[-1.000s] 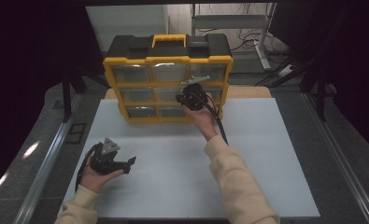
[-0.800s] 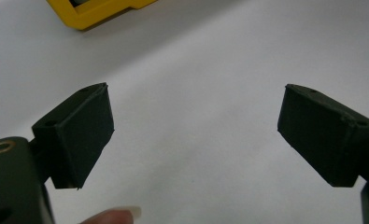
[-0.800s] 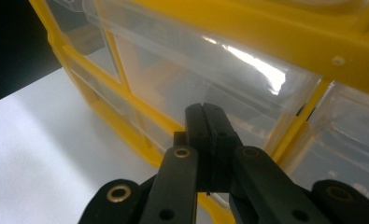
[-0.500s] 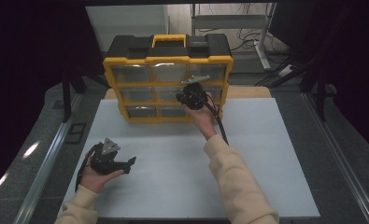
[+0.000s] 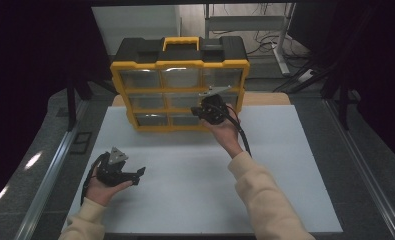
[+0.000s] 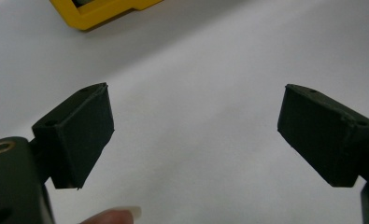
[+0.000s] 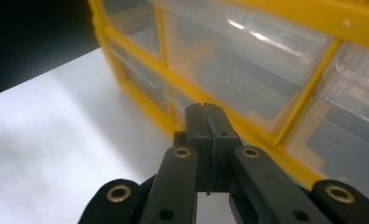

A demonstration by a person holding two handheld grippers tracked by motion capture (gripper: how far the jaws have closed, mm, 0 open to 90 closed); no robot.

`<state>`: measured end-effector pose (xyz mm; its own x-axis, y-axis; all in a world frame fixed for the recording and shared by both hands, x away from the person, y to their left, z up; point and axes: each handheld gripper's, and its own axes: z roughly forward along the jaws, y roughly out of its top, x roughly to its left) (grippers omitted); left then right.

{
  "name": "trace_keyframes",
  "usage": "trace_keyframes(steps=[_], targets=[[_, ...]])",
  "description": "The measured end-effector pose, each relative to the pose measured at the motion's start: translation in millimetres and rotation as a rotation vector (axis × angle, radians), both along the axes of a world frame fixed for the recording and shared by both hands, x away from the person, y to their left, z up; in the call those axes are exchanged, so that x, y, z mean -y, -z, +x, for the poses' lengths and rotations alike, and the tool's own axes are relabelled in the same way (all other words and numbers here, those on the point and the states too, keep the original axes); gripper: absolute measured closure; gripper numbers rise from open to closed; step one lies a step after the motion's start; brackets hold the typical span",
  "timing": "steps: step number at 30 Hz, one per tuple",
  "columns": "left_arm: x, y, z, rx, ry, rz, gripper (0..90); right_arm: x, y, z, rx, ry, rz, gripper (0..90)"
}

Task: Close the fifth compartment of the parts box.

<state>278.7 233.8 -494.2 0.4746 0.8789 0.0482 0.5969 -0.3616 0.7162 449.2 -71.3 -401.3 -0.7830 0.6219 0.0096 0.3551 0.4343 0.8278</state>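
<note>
Apparently the right gripper [image 5: 205,111], jaws pressed together on nothing, is nudging a drawer of the organizer [image 5: 180,90] at the bench's far edge; the left gripper [image 5: 135,173] is waiting wide open.

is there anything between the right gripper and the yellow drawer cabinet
Nothing visible. The right gripper, jaws shut, sits just in front of the yellow drawer cabinet's clear drawers, with open space between them.

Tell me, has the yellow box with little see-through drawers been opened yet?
Not yet. Every clear drawer of the yellow and black plastic organiser box looks pushed in. The right gripper, jaws shut and holding nothing, is at the drawer fronts. The left gripper waits open above the white table. Opening is left.
</note>
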Motion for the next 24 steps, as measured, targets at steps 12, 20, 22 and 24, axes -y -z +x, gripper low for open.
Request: trace_keyframes(steps=[12, 20, 22, 24], targets=[[1.5, -1.7, -2.0, 0.014, 0.001, 0.004, 11.3, 44.6, 4.2, -29.7, -0.036, -0.031, 0.005, 87.2], [2.2, -1.1, -3.3, 0.015, 0.007, 0.008, 11.2, 84.6, 11.0, -64.0, -0.052, -0.015, 0.040, 40.3], [2.4, -1.2, -4.0, 0.020, 0.006, 0.009, 11.2, 95.4, 12.3, -72.9, -0.049, -0.012, 0.047, 36.9], [1.7, -1.9, -4.8, 0.025, 0.006, 0.009, 11.2, 108.2, 14.3, -83.8, -0.046, -0.011, 0.051, 34.2]])
